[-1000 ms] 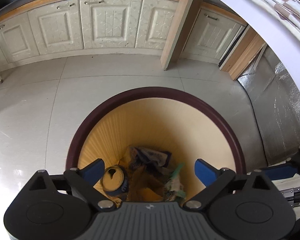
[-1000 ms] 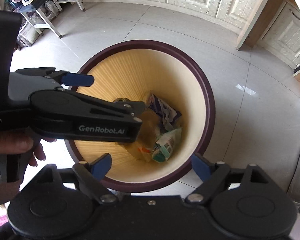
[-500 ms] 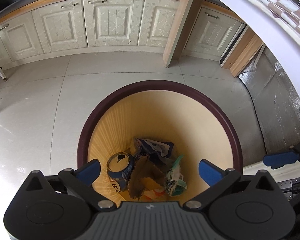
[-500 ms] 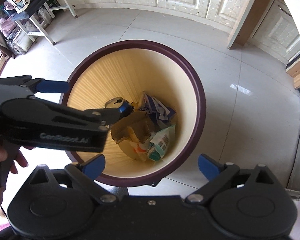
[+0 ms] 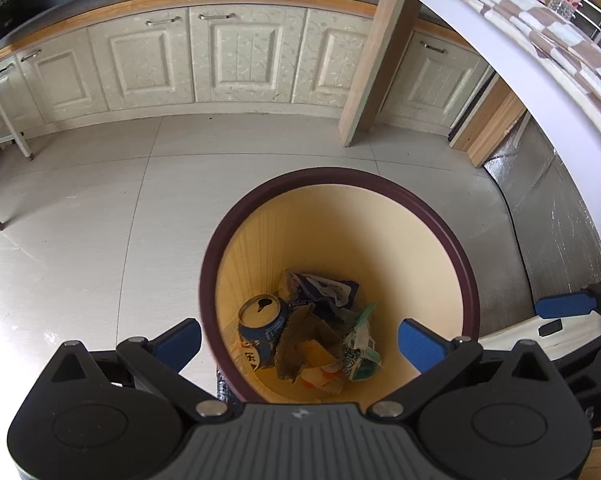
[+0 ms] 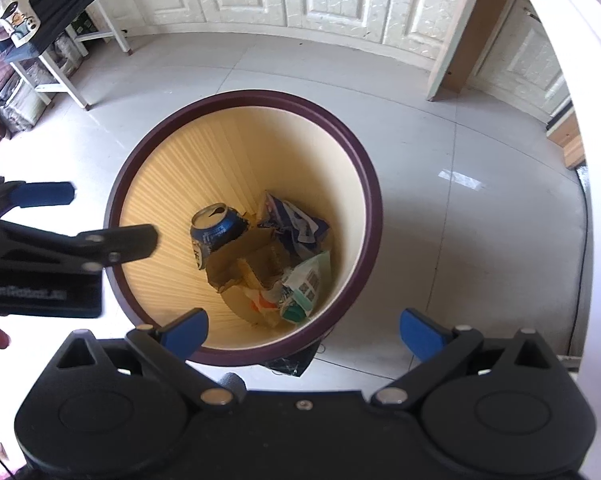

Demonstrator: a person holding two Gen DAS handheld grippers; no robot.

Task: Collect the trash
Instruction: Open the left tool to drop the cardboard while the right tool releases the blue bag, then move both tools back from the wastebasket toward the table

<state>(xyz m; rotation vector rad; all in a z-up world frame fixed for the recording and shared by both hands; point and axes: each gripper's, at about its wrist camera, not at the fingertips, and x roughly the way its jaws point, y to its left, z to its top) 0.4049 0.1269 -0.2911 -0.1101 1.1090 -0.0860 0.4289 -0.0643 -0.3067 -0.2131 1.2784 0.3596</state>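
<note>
Both tongs are hanging spread wide and gripping nothing: the left tongs (image 5: 298,336) and the right tongs (image 6: 304,330) are each hovering above the near rim of the trash bin (image 6: 370,184). Just beyond and below their tips, the blue can (image 6: 216,232), torn cardboard (image 6: 246,262) and crumpled wrappers (image 6: 300,284) are lying at the bin's bottom. The bin's near wall is hiding part of the heap; labels are unreadable.

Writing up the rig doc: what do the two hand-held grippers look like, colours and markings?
Both match: matte black plastic bodies with two round pivot housings, silver screws, angled black linkage arms and blue finger pads. The left hand-held gripper has a ribbed grey centre plate with a small logo; its side reads "GenRobot.AI" in white. The right hand-held gripper has a plain black centre. No cables visible.
</note>
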